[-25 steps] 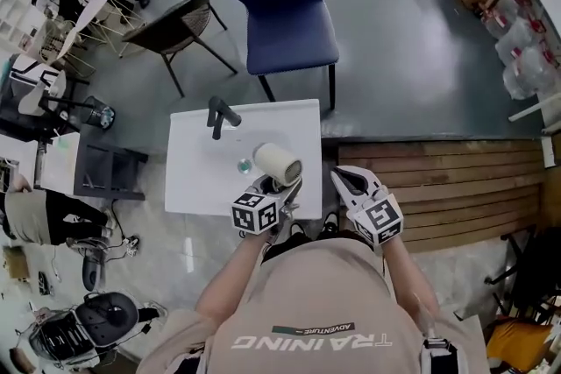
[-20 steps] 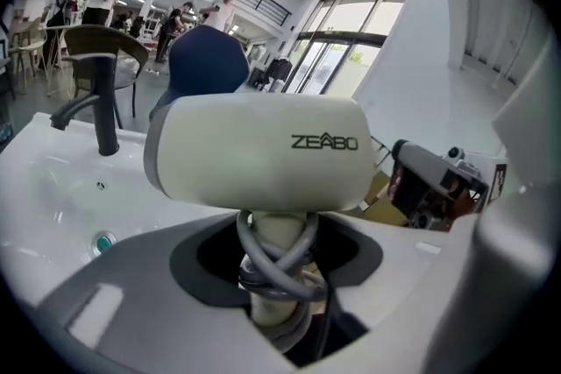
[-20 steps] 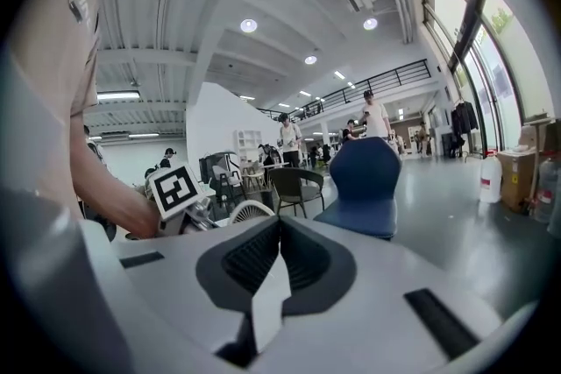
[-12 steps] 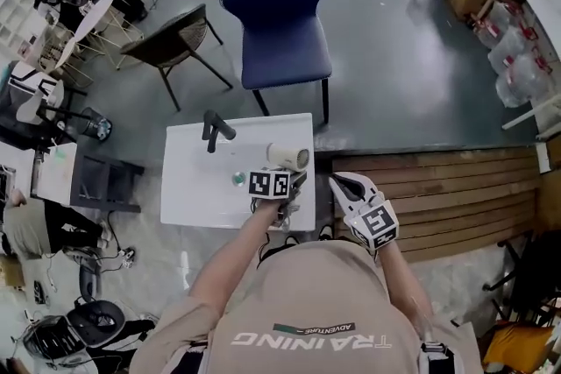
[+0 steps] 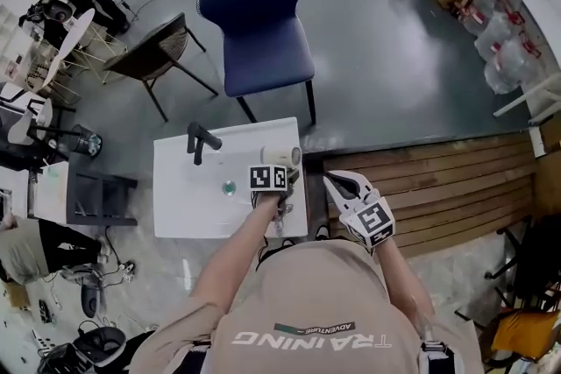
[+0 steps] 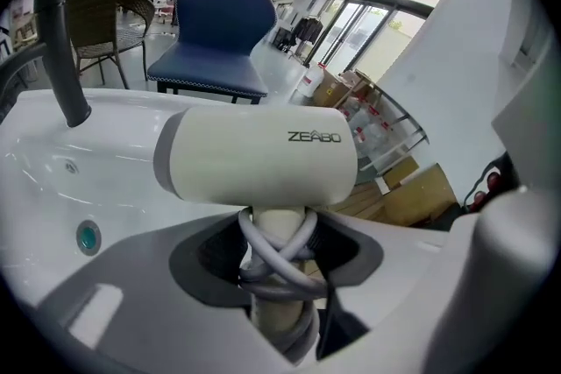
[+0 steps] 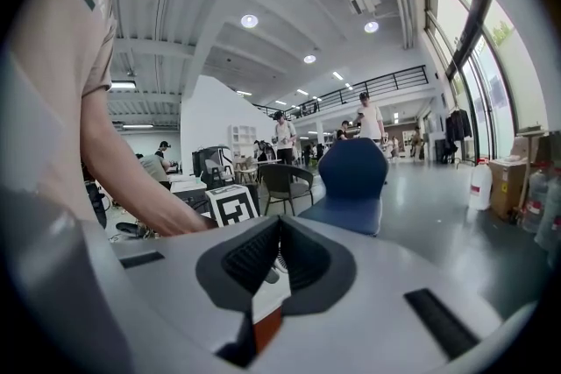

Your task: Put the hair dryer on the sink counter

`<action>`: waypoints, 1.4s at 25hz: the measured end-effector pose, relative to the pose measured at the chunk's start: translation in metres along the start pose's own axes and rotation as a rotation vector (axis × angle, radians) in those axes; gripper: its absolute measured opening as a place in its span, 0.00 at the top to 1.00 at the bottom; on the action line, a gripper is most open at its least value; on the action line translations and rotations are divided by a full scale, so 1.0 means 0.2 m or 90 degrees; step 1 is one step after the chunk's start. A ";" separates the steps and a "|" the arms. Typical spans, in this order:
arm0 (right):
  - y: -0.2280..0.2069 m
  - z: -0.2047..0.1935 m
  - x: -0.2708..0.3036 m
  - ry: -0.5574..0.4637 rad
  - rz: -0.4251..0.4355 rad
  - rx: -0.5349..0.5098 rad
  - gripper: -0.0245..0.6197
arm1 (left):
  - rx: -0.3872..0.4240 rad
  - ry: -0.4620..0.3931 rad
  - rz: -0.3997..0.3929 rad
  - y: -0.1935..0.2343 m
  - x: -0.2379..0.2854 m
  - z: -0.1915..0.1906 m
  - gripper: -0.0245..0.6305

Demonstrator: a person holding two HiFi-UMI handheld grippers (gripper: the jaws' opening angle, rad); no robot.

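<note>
A cream hair dryer [image 5: 282,156] with its grey cord wound round the handle is in my left gripper [image 5: 277,168], which is shut on that handle. It hangs over the right rear part of the white sink [image 5: 188,208]; whether it touches the counter I cannot tell. In the left gripper view the dryer's barrel [image 6: 263,158] lies crosswise above the left gripper [image 6: 276,254], with the basin and its green drain [image 6: 88,236] below. My right gripper [image 5: 337,181] hovers off the sink's right edge, shut and empty, its pads [image 7: 256,251] together.
A black faucet [image 5: 200,140] stands at the sink's back left. Behind the sink are a blue chair [image 5: 259,22] and a dark wicker chair [image 5: 151,57]. A wooden slatted platform [image 5: 429,179] runs to the right. People and clutter are at the far left.
My left gripper has carried the hair dryer forward and down toward the sink's right rear corner, tilting it. The right gripper has stayed beside the sink's right edge.
</note>
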State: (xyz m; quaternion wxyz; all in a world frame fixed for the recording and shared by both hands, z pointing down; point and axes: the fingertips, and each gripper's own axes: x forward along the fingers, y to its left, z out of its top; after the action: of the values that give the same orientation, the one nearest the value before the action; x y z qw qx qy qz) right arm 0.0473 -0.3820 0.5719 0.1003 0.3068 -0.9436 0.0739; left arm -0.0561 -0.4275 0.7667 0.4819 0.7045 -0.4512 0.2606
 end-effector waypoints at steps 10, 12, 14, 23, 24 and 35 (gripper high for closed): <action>-0.05 -0.03 0.02 0.011 0.006 0.010 0.95 | 0.014 0.008 0.064 0.03 0.08 0.04 0.63; -0.05 -0.03 0.03 0.011 0.009 0.010 0.95 | 0.019 0.017 0.075 0.04 0.10 0.02 0.63; -0.05 -0.03 0.03 0.013 0.012 0.008 0.95 | 0.024 0.025 0.088 0.05 0.12 0.00 0.63; -0.05 -0.05 0.08 0.024 0.014 0.019 0.95 | 0.027 0.021 0.136 0.07 0.15 -0.02 0.63; -0.05 -0.04 0.09 0.023 0.015 0.018 0.95 | 0.028 0.017 0.139 0.07 0.15 -0.01 0.63; -0.02 -0.03 0.13 0.029 0.020 0.009 0.95 | 0.065 0.010 0.140 0.09 0.17 0.00 0.60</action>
State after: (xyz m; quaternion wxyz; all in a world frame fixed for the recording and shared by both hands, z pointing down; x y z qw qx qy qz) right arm 0.0307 -0.3988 0.5833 0.1187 0.2909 -0.9452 0.0889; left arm -0.0569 -0.4422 0.8021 0.4171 0.6725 -0.5081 0.3399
